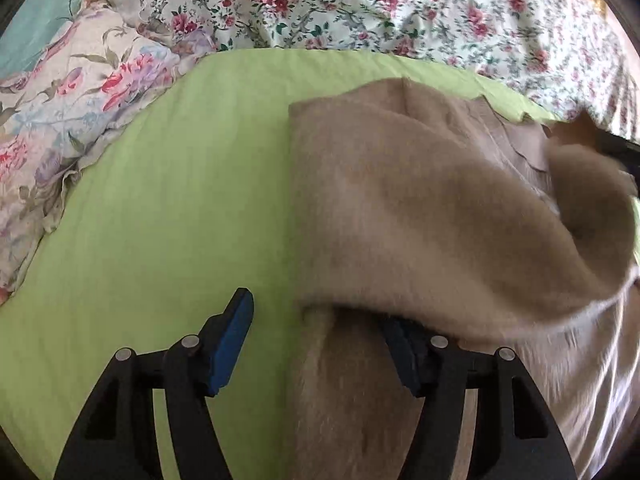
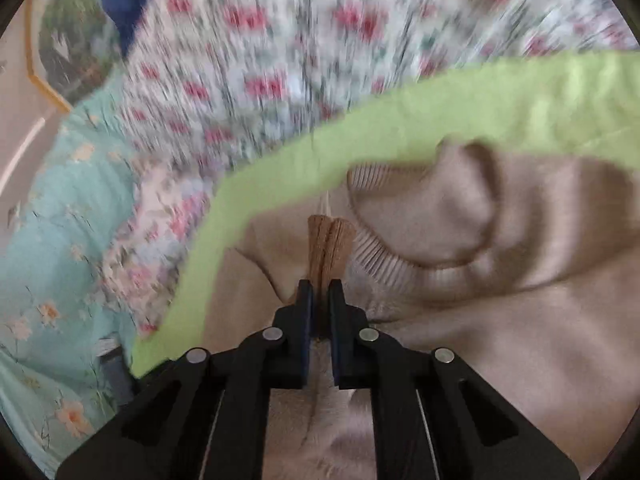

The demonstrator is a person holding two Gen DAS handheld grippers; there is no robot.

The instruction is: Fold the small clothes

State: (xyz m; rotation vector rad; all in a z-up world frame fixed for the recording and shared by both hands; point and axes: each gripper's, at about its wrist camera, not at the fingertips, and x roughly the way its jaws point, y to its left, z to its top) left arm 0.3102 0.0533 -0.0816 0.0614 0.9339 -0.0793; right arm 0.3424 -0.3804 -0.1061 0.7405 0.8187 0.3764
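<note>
A: Two grippers over one beige sweater (image 1: 400, 208), which lies on the green sheet (image 1: 160, 200). The left gripper (image 1: 320, 344) has its jaws spread wide. One blue-padded finger hangs over bare sheet, and the other sits tucked under a lifted fold of the fuzzy knit.

B: And on the right?

A: The right gripper (image 2: 321, 284) has its jaws pressed together, pinching a ribbed edge of the sweater (image 2: 480, 320), and a bunched bit of rib pokes out past the fingertips. The ribbed neckline curves just beyond it.

B: Is the garment flat?

A: Not wholly. In the left wrist view a flap arches up and over toward the right, blurred at its far edge. The rest lies spread across the sheet.

B: Around it?

A: A floral bedspread (image 1: 400, 8) lies beyond the sheet, and a flowered pillow (image 1: 68, 112) at the left. The right wrist view is heavily blurred, with teal flowered fabric (image 2: 60, 220) at its left side.
</note>
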